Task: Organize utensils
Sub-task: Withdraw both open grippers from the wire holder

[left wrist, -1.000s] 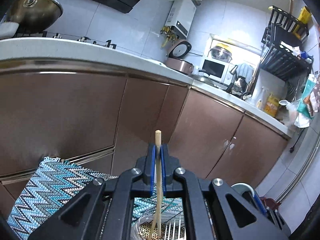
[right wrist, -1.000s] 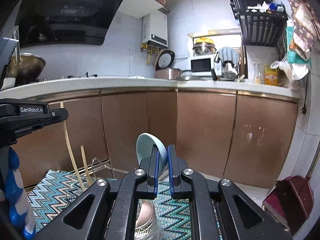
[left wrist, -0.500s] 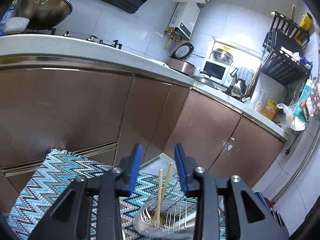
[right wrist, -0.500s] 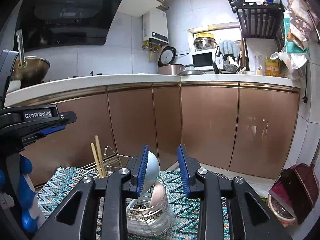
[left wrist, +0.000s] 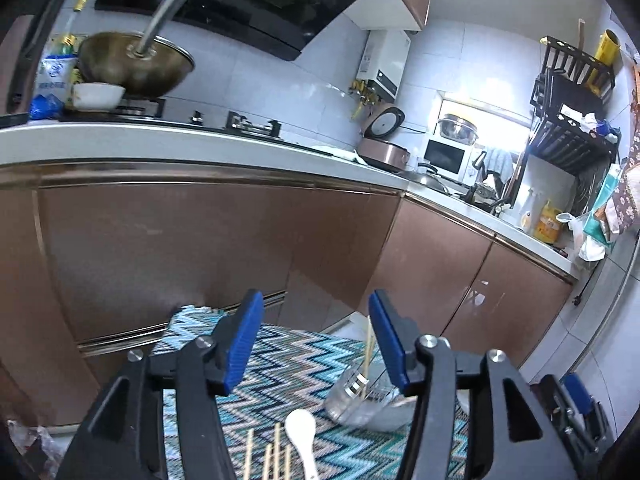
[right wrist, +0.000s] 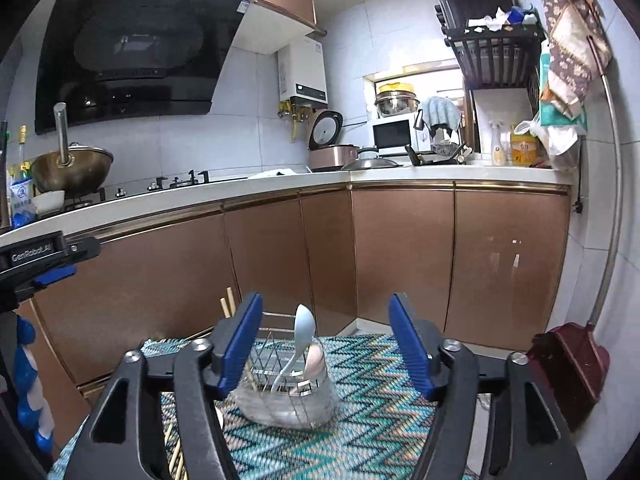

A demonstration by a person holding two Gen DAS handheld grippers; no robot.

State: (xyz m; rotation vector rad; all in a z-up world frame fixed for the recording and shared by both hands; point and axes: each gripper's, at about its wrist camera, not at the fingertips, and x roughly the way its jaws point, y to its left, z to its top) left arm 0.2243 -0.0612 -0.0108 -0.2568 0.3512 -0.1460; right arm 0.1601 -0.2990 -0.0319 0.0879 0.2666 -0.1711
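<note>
Both your grippers, left (left wrist: 316, 338) and right (right wrist: 326, 344), gape wide, empty. Holder (right wrist: 286, 394) on zigzag mat (right wrist: 380, 420) has two spoons (right wrist: 304, 330) and chopsticks (right wrist: 226, 306). Left to sort: white spoon (left wrist: 302, 432), loose chopsticks (left wrist: 268, 456) on mat.

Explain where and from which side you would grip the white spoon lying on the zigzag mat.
Grip the white spoon by its narrow handle, from above, with the left tool open across it. It lies flat beside the loose chopsticks; the bowl looks too wide.
</note>
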